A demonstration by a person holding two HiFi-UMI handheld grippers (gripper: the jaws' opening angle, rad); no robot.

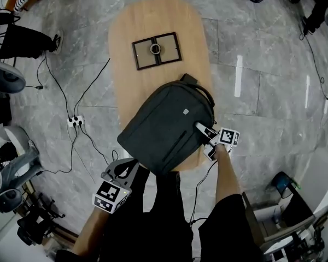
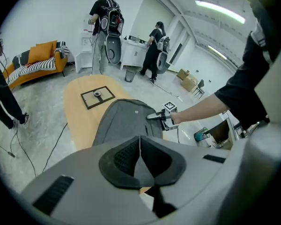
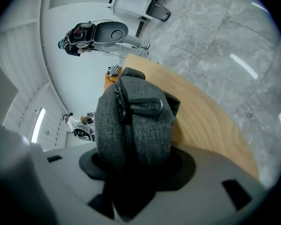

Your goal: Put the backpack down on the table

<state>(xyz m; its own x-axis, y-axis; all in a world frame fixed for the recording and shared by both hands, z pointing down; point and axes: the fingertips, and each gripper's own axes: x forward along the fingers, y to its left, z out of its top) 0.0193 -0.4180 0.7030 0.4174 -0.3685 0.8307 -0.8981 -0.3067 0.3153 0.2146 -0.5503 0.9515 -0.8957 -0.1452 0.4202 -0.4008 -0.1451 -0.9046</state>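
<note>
A dark grey backpack (image 1: pixel 167 121) lies flat on the near end of the oval wooden table (image 1: pixel 153 18), its lower corner hanging over the near edge. My right gripper (image 1: pixel 203 130) is at the pack's right side. In the right gripper view the pack's rounded side (image 3: pixel 136 125) fills the gap between the wide-spread jaws of that gripper (image 3: pixel 136 165), which stands open. My left gripper (image 1: pixel 123 168) hovers off the table's near edge, below the pack's left corner. Its pads (image 2: pixel 140 146) meet, shut on nothing, pointing toward the backpack (image 2: pixel 126 118).
A dark framed tray (image 1: pixel 156 50) with a small ring-shaped thing stands on the table's far half. A power strip (image 1: pixel 75 121) and cables lie on the floor to the left. Two people (image 2: pixel 105 22) stand at the back wall, by an orange sofa (image 2: pixel 37 60).
</note>
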